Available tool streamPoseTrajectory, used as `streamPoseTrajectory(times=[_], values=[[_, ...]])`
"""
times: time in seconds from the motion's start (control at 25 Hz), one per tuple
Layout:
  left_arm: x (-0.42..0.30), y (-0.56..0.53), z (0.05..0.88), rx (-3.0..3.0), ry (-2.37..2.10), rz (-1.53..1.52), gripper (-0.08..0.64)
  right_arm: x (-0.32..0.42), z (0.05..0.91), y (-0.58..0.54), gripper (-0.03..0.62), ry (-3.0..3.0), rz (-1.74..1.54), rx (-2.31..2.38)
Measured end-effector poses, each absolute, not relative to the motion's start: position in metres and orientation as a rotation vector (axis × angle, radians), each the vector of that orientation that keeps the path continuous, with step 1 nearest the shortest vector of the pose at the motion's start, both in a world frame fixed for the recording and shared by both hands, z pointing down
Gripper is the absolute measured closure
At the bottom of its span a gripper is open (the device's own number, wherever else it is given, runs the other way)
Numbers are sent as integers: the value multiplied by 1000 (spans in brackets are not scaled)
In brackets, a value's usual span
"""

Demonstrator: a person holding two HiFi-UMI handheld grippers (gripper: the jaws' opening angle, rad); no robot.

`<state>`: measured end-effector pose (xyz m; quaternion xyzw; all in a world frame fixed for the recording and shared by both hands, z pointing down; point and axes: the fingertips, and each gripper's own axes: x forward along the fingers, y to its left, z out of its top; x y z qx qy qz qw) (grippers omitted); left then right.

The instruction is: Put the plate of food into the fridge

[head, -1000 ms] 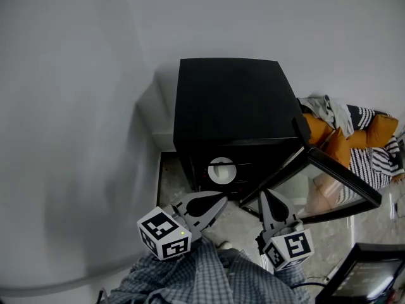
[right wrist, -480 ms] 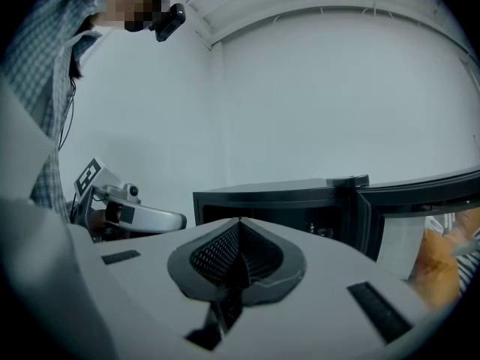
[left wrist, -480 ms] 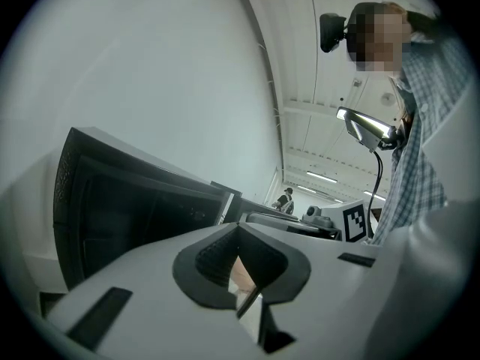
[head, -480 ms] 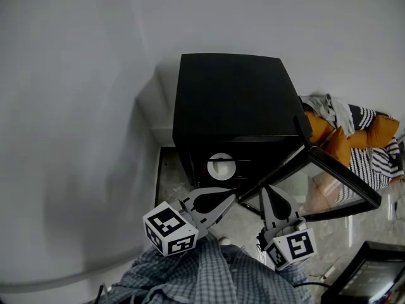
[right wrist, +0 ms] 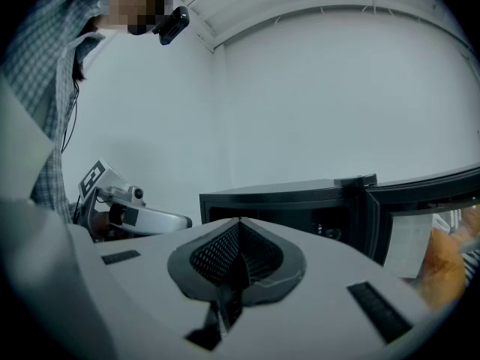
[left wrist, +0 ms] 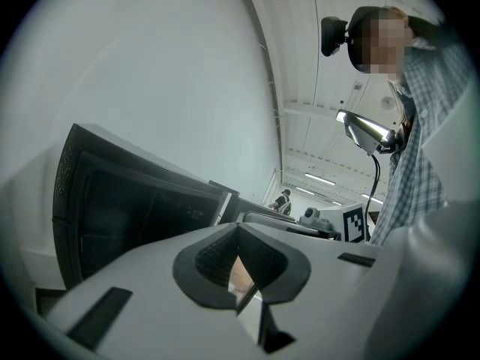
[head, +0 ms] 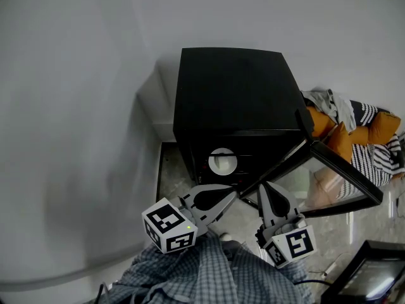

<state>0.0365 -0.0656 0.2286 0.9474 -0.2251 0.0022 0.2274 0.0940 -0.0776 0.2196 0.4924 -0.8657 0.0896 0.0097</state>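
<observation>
fridge (head: pixel 231 90): door (head: pixel 316 182) open | plate (head: pixel 222 161): inside on shelf | left gripper (head: pixel 218 198): fingers closed together, empty, before opening | right gripper (head: pixel 271 195): fingers closed together, empty

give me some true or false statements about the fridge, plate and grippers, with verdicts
1. The fridge door is open. True.
2. The plate is inside the fridge. True.
3. The left gripper holds the plate. False: its jaws are together on nothing, outside the fridge.
4. The right gripper has its jaws wide apart. False: they are together.
5. The fridge is white. False: it is black.
</observation>
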Motion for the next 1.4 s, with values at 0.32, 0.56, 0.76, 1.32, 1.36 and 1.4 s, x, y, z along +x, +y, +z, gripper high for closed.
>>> streamPoseTrajectory(times=[0.32,0.56,0.76,1.32,1.36,1.4], values=[[38,-62,227,2618,-603,6,554,96,225,-73,584,-2684,263,1514],[39,-61,224,2638,-600,8,554,94,227,-70,584,-2678,264,1500],[39,-59,225,2640,-597,16,554,90,225,-70,584,-2688,265,1497],[34,-60,226,2631,-609,11,554,88,220,-70,584,-2698,274,1526],[34,-60,227,2631,-610,10,554,88,223,-69,584,-2693,273,1519],[33,-60,227,2630,-611,10,554,89,225,-69,584,-2691,272,1514]])
